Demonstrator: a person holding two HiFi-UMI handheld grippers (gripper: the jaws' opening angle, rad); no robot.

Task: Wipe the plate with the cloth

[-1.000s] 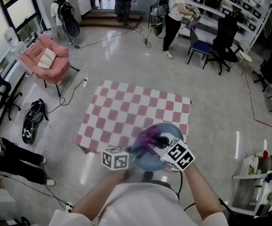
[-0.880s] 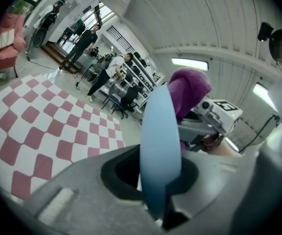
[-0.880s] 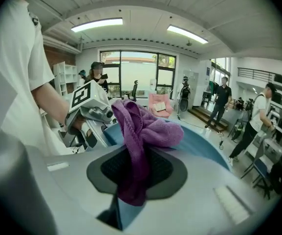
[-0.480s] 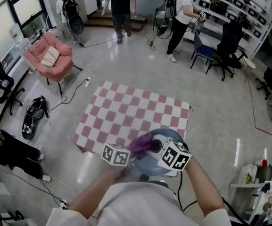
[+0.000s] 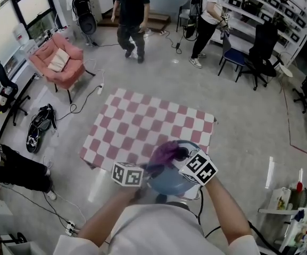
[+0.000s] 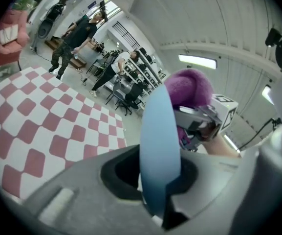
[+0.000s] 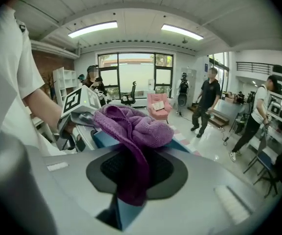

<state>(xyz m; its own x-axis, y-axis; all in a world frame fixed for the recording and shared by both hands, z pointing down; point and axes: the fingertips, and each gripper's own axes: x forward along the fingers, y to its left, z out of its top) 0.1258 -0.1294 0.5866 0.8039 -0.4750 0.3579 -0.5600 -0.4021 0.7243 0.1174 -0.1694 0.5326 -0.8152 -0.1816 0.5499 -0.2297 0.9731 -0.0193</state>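
Checkered table (image 5: 142, 126) — pink armchair (image 5: 56, 62) beyond; perhaps bag (image 5: 39, 129) on floor.

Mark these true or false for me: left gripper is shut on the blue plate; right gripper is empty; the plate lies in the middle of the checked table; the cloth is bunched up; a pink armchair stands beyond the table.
1. The left gripper is shut on the blue plate: true.
2. The right gripper is empty: false, it is shut on the purple cloth.
3. The plate lies in the middle of the checked table: false, the left gripper holds it at the table's near edge.
4. The cloth is bunched up: true.
5. A pink armchair stands beyond the table: true.
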